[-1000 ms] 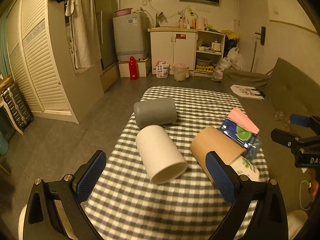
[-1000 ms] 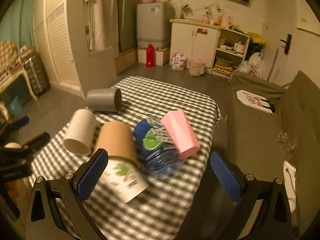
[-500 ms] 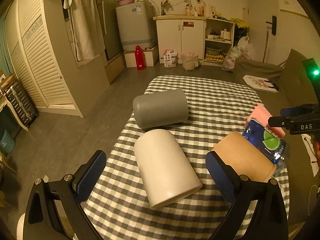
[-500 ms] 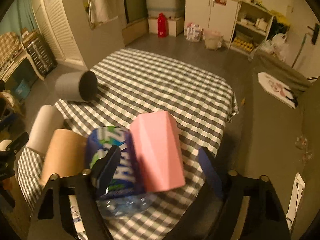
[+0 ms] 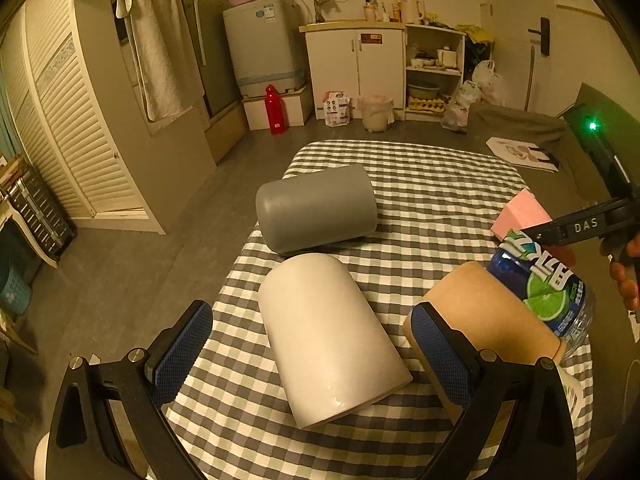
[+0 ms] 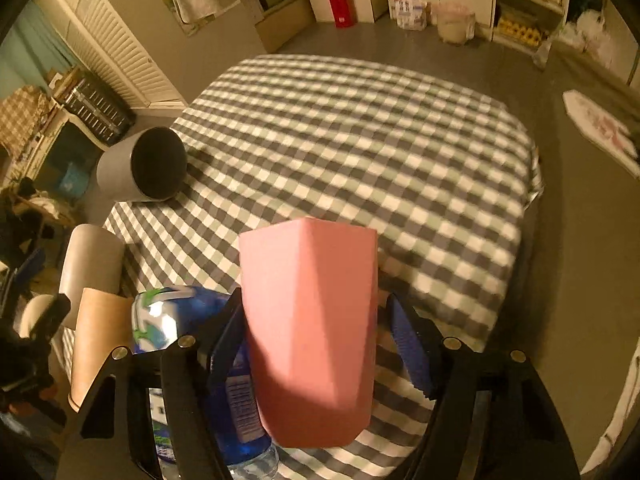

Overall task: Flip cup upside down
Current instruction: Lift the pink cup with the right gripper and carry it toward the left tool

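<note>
On my right camera the pink cup (image 6: 310, 332) lies on its side between the right gripper (image 6: 316, 340) fingers, closed end pointing away from me. The left pad looks pressed against the cup's side, but the right pad (image 6: 408, 344) stands a little apart from it, so the jaws are part-closed around the cup and not yet clamped. Just beside the cup on its left is a blue bottle (image 6: 188, 320), and next to that a brown cup (image 6: 100, 340), both lying down on the checked tabletop (image 6: 360, 140).

My left gripper (image 5: 312, 344) has its jaws spread wide, holding nothing, hanging over a white cup (image 5: 328, 336) lying on its side between the fingers without contact. A grey cup (image 5: 316, 208) lies across the tabletop just beyond it, its dark mouth visible from the right camera.
</note>
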### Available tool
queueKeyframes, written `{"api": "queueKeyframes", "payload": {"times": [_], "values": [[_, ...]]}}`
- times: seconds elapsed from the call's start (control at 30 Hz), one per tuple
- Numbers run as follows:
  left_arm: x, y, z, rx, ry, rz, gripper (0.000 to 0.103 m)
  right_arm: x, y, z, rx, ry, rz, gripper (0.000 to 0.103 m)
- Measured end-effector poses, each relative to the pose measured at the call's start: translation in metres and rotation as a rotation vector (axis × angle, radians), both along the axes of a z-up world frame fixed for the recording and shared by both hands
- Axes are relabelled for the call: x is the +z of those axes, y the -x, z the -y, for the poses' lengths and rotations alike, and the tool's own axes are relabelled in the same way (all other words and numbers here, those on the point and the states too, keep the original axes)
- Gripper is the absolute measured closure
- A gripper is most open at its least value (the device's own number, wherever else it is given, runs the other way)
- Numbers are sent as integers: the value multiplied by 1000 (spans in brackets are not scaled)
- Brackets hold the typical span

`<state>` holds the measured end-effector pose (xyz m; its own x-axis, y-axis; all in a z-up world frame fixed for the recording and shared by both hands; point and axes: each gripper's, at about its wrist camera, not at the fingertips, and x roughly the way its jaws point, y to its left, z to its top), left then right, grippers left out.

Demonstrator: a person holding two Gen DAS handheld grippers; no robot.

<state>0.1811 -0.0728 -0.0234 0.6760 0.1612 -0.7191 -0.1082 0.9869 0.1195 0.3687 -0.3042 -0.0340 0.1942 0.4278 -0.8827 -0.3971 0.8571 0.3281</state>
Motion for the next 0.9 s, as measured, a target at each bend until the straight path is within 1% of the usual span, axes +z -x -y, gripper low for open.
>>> {"api": "queueKeyframes", "payload": {"times": [0.07,0.13,0.23,0.3,0.47,0.53,0.57,0.63,0.7,0.77,0.83,0.9], "values": [[1,1,0,-1,3,3,1,1,2,-1,-18,14,8,42],[4,4,-2,0,8,10,1,6,5,5,-62,1,10,42],[10,10,-5,4,12,24,1,26,16,17,-128,2,48,43],[18,17,-8,6,19,39,1,46,30,23,-156,2,86,43],[40,38,-18,8,52,81,1,108,83,22,-195,3,176,43],[48,49,-23,3,67,98,1,133,117,13,-218,8,214,43],[53,57,-27,-1,78,112,1,140,126,10,-224,8,219,43],[59,70,-35,-7,90,131,1,155,164,-9,-233,18,243,43],[63,86,-43,-14,96,149,1,160,195,-29,-231,22,250,43],[63,101,-52,-15,92,161,1,155,222,-53,-235,5,239,43],[59,116,-62,-7,85,164,1,144,241,-71,-252,-27,213,43],[54,127,-72,6,83,164,1,125,254,-92,-276,-47,175,43]]}}
